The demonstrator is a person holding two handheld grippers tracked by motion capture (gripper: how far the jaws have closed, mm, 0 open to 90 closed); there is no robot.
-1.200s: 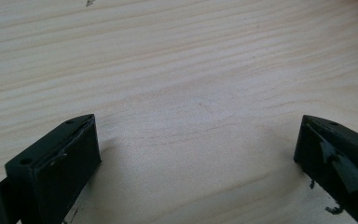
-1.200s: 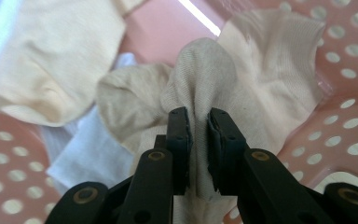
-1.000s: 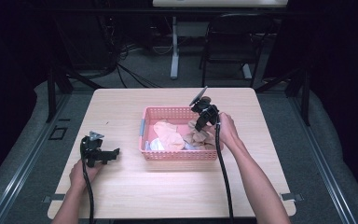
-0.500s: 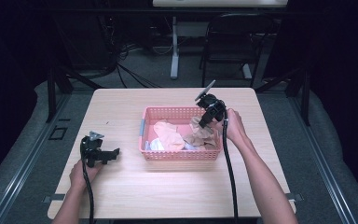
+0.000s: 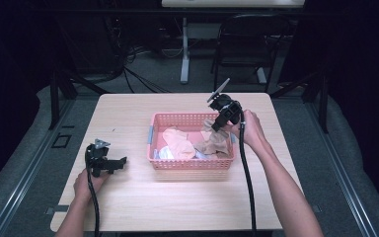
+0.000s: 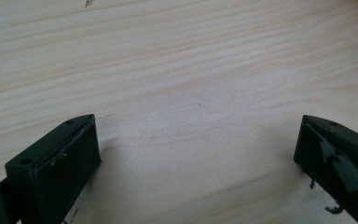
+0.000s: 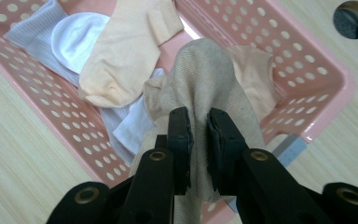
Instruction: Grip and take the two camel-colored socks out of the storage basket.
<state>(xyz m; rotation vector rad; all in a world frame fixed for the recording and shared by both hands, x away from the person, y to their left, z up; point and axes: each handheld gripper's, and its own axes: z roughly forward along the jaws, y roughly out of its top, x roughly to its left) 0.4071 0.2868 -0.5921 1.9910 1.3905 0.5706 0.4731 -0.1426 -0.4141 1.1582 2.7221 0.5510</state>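
A pink perforated basket (image 5: 192,164) (image 7: 303,70) sits mid-table with several socks inside. My right gripper (image 5: 218,126) (image 7: 199,122) is shut on a tan sock (image 7: 205,79) (image 5: 212,140), lifting it above the basket's right side; its lower part still hangs among the others. A peach sock (image 7: 126,56) (image 5: 177,143) and a white sock (image 7: 77,37) lie in the basket. My left gripper (image 5: 118,163) (image 6: 196,149) rests low over the bare table at the left, jaws wide open and nothing between them.
The light wooden table (image 5: 128,118) has bare room left of and in front of the basket. A round hole with a dark plug (image 7: 353,18) shows in the tabletop beyond the basket. A chair (image 5: 246,44) and cables stand behind the table.
My right gripper has risen and shifted right, pulling the tan sock up out of the pile. The left gripper has stayed put.
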